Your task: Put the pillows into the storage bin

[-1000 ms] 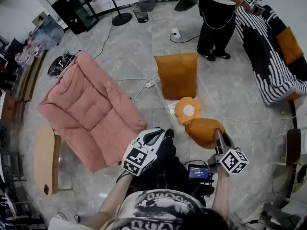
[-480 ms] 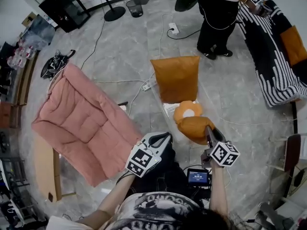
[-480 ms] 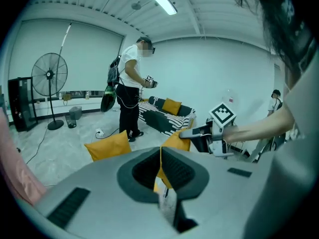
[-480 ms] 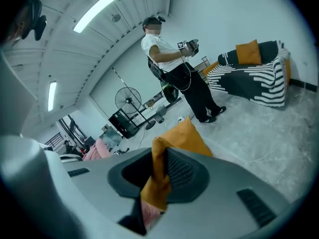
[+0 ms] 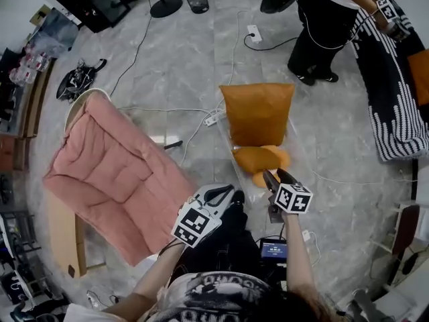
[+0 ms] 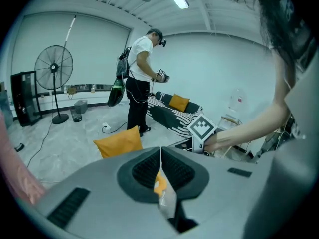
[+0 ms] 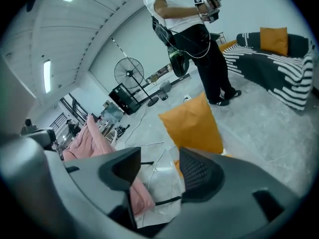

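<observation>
**Head view.** The small orange pillow (image 5: pixel 258 158) lies in the clear storage bin (image 5: pixel 241 174), apparently on top of another cushion. Risk: stacked that high, it may roll over the low rim. The large orange pillow (image 5: pixel 258 113) stands at the bin's far end. Whether it is inside cannot be told, and a nudge could topple it onto the floor. The right gripper (image 5: pixel 273 177) hovers just beside the small pillow. The left gripper (image 5: pixel 221 192) hangs apart from it.

**Left gripper view.** The left gripper (image 6: pixel 160 156) has its jaws together and holds nothing.

**Right gripper view.** The right gripper (image 7: pixel 159 166) has just been opening its jaws. They stand wide with nothing between them, and only the bin (image 7: pixel 162 183) shows beyond.
</observation>
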Demonstrator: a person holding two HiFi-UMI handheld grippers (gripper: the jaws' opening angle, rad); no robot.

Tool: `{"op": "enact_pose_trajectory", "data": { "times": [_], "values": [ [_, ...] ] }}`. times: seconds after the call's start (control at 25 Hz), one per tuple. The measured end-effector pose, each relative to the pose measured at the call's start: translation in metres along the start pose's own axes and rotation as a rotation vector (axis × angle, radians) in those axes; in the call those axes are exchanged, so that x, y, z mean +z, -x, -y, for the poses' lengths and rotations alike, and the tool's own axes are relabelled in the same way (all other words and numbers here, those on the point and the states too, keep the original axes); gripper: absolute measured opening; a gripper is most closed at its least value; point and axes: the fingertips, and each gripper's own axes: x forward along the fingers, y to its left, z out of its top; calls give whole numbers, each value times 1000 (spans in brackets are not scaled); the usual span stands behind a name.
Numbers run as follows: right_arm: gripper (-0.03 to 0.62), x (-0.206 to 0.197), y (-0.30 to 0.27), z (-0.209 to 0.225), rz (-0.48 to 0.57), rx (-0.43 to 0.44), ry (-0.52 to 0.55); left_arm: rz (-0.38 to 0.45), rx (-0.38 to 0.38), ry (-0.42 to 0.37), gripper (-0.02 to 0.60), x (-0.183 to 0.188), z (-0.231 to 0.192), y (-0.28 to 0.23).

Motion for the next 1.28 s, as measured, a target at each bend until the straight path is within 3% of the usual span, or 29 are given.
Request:
{"op": "enact_pose_trajectory", "data": {
  "times": [0.32, 0.68, 0.96, 1.28],
  "values": [
    [225, 28, 14, -38, 14, 66, 110, 25, 27, 53, 17, 8, -33, -4],
    [197, 69, 49, -85, 79, 200, 257, 79, 100, 83, 17, 25, -30, -1],
    [186, 76, 89, -123, 47, 392, 448, 146, 310, 150, 17, 34, -8, 20],
    [178, 41, 141, -143, -11, 623, 591, 180, 565, 286, 17, -5, 66, 58]
  ]
}}
